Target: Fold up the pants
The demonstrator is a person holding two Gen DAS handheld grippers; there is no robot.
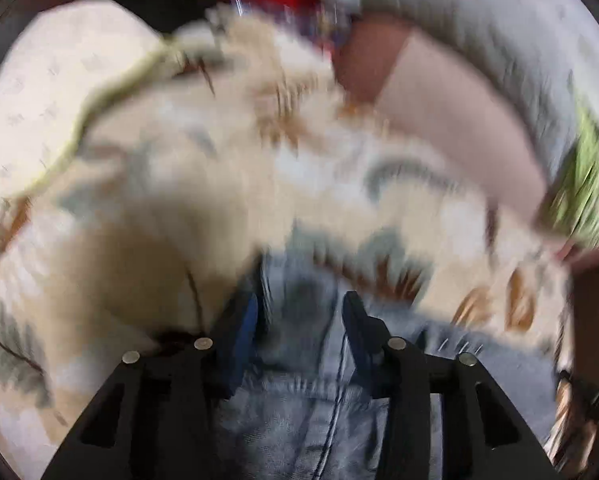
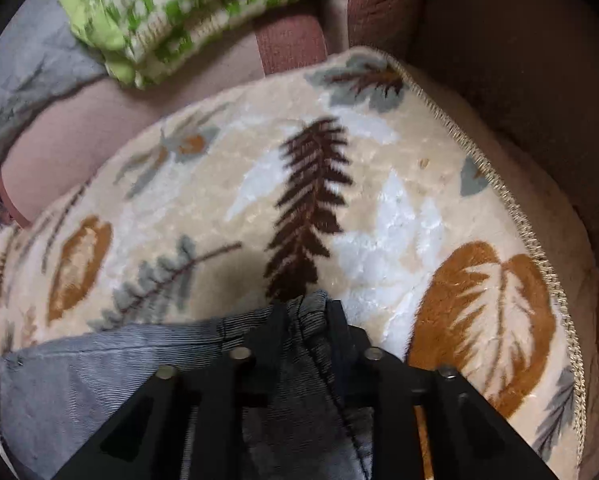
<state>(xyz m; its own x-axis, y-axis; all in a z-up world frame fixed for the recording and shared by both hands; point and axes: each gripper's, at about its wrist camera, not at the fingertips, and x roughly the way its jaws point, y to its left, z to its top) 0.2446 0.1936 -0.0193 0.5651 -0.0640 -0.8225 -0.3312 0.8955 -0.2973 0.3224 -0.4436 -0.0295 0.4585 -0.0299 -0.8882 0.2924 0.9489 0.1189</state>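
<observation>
Right wrist: pants [image 2: 99, 380] (gathered) between tongs [image 2: 305, 308]

Blanket [image 2: 339, 184] ahead lies open; green cloth [image 2: 187, 12] probably crowds its far-left edge.

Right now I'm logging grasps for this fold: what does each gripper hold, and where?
The right gripper pinches a bunched edge of the grey-blue pants. Denim lies between the left gripper's fingers, but blur hides whether they clamp it.
</observation>
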